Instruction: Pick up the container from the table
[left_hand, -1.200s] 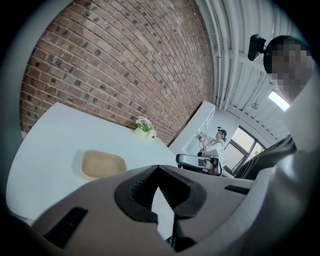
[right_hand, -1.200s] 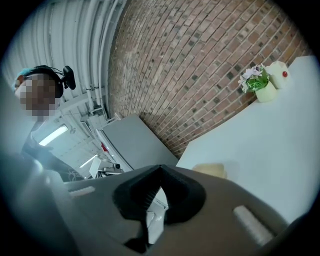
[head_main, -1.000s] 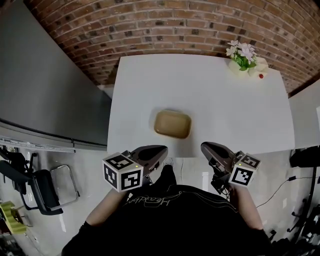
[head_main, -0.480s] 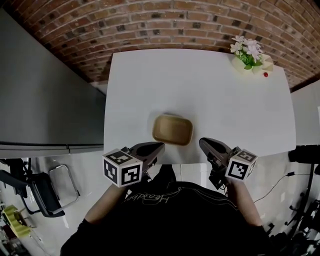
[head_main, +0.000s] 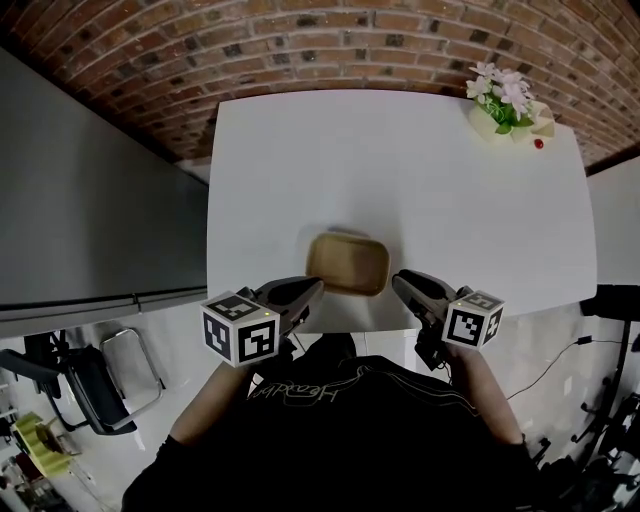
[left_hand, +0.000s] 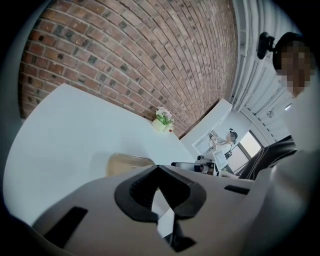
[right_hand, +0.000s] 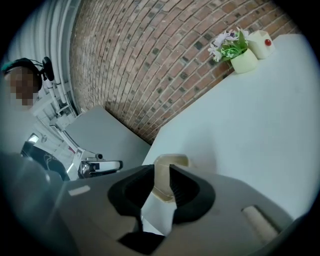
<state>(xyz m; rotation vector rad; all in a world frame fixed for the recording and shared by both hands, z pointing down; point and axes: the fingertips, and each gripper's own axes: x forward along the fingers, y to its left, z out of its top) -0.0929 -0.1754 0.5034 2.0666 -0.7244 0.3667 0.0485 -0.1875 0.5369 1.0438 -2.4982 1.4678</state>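
A tan, shallow container (head_main: 347, 264) with rounded corners lies on the white table (head_main: 400, 180), near its front edge. My left gripper (head_main: 316, 288) is just short of the container's near left corner, and in the left gripper view (left_hand: 158, 167) its jaws are shut with nothing in them; the container (left_hand: 127, 162) lies just ahead. My right gripper (head_main: 398, 280) is beside the near right corner. Its jaws (right_hand: 162, 172) are opening, and the container (right_hand: 170, 161) shows through the gap, ahead of the tips; the pads press on nothing.
A pot of flowers (head_main: 500, 105) and a small white thing with a red dot (head_main: 540, 138) stand at the table's far right corner. A brick wall (head_main: 330, 50) runs behind, a grey cabinet (head_main: 90, 200) stands left, a chair (head_main: 85, 385) sits at lower left.
Both grippers have moved forward to the table's front edge and now flank the container's near corners. The container has not moved.
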